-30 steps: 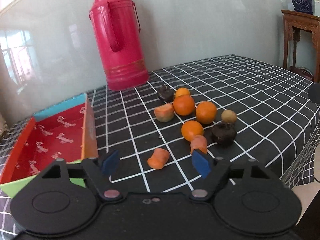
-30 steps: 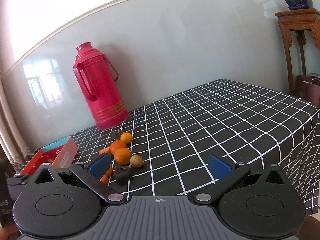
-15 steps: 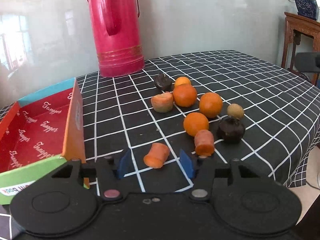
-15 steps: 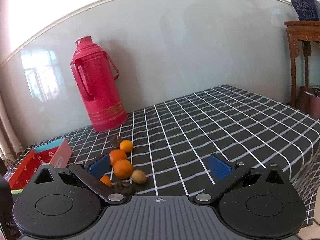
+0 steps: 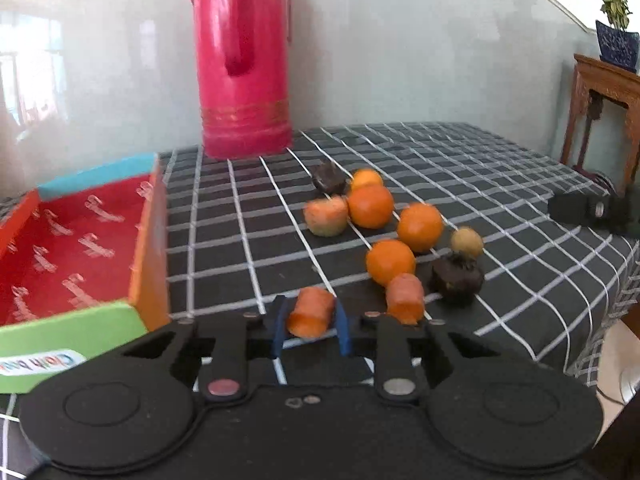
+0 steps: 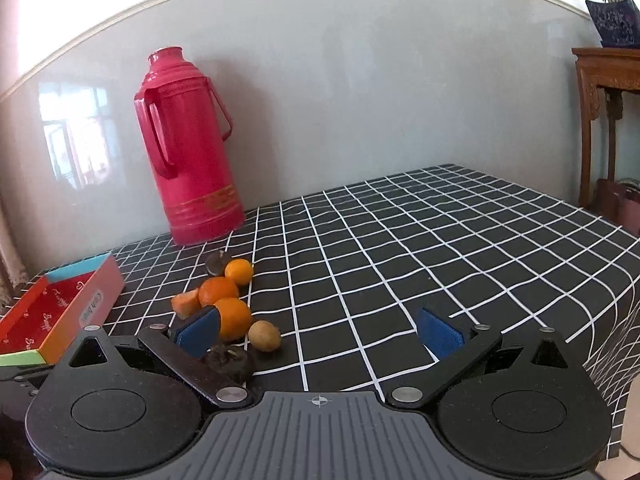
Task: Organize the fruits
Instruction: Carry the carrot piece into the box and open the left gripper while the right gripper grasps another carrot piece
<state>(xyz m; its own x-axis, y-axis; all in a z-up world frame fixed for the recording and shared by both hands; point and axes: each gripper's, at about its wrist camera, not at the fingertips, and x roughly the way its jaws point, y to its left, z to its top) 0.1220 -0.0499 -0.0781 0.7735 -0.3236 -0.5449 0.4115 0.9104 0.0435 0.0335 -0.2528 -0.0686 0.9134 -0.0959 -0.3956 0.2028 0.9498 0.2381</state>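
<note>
My left gripper (image 5: pixel 311 326) is shut on an orange carrot-like piece (image 5: pixel 312 316) at the near edge of the table. Beyond it lie several oranges (image 5: pixel 371 206), two more orange pieces (image 5: pixel 405 297), two dark mangosteens (image 5: pixel 458 279) and a small tan fruit (image 5: pixel 467 242). An open red box (image 5: pixel 68 248) stands to the left. My right gripper (image 6: pixel 320 332) is open and empty, right of the fruit pile (image 6: pixel 232 316), above the tablecloth.
A tall red thermos (image 5: pixel 242 60) stands at the back of the table against the wall. The black checked tablecloth (image 6: pixel 400 260) drops off at the right edge. A wooden side table (image 6: pixel 608 120) with a potted plant stands at the far right.
My left gripper moved forward and down and closed on the nearest orange piece. My right gripper drifted a little; it stayed open.
</note>
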